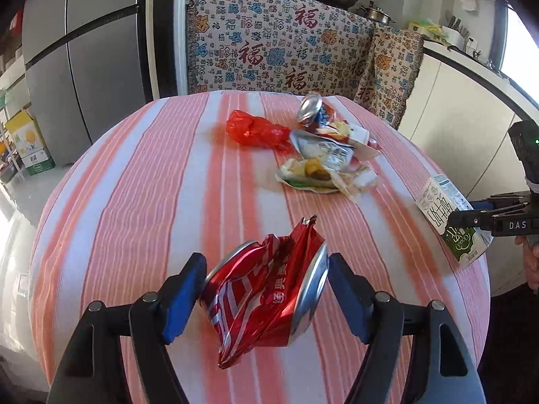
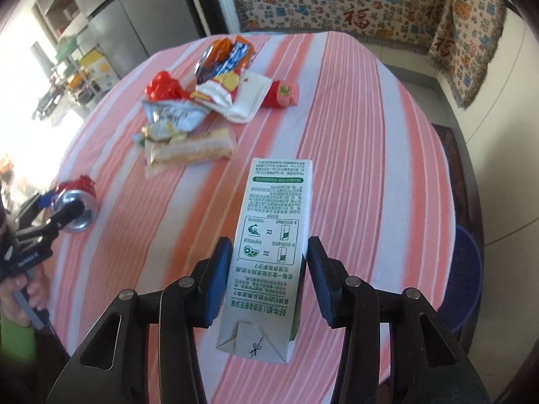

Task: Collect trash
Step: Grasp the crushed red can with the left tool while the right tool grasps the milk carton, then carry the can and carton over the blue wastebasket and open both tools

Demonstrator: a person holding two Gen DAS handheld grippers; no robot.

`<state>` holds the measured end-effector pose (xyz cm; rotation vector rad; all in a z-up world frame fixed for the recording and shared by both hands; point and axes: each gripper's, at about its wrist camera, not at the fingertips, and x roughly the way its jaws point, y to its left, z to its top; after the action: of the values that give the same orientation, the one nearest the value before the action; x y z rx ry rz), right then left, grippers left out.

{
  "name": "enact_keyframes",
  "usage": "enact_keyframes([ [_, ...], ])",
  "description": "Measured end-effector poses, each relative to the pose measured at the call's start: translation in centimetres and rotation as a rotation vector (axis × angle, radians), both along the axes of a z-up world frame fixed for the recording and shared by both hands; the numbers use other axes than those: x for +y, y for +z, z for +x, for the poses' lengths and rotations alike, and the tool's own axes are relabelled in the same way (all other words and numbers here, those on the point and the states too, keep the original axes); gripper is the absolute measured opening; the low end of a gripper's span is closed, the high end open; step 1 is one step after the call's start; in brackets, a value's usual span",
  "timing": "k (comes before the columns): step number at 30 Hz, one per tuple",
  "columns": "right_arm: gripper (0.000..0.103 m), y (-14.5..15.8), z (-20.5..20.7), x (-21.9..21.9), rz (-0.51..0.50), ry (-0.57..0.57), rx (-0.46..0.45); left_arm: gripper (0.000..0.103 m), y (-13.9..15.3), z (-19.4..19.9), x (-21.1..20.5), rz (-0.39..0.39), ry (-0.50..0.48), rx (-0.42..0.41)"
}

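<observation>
Here, left gripper [image 1: 266, 294] clamps 1 crushed red can [image 1: 266, 289] btwn its blue pads, above the striped tablecloth [image 1: 141, 185]. Mid-table: 1 heap of wrappers [image 2: 188, 114], count unclear. Right gripper [image 2: 266, 286] pinches 1 white-green milk carton [image 2: 269, 252], jaws about half-wide, pads on both sides.

Bright daylight, blown-out left edges, fisheye warping.
</observation>
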<state>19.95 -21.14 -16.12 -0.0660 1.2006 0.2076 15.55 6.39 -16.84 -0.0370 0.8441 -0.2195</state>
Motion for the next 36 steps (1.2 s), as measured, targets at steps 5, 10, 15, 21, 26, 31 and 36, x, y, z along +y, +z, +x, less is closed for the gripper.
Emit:
enact_keyframes([
  [5,0.051,-0.6,-0.7,-0.2,-0.042,0.018,0.017,0.077,-0.8,-0.6,-1.8,0.043,-0.050,0.001],
  [10,0.062,-0.2,-0.6,0.2,-0.048,0.028,0.012,0.077,-0.9,-0.5,-2.0,0.068,-0.073,0.003],
  [15,0.046,0.3,-0.8,-0.3,-0.053,0.021,-0.003,0.072,-1.3,-0.9,-1.7,0.054,-0.072,0.023],
  [21,0.044,1.4,-1.5,-1.4,0.005,0.004,-0.046,0.059,-1.0,-1.3,-2.3,0.022,-0.069,0.021],
  [26,0.044,2.2,-2.1,-2.5,0.065,-0.007,-0.070,0.059,0.3,-1.4,-4.3,-0.018,-0.078,0.003],
  [31,0.044,3.6,-2.8,-5.2,0.114,-0.051,-0.114,0.059,2.0,-0.9,-8.5,-0.039,-0.129,-0.010],
  [36,0.044,5.7,-3.9,-10.2,0.132,-0.134,-0.171,0.059,3.6,0.3,-14.5,-0.057,-0.221,-0.016],
])
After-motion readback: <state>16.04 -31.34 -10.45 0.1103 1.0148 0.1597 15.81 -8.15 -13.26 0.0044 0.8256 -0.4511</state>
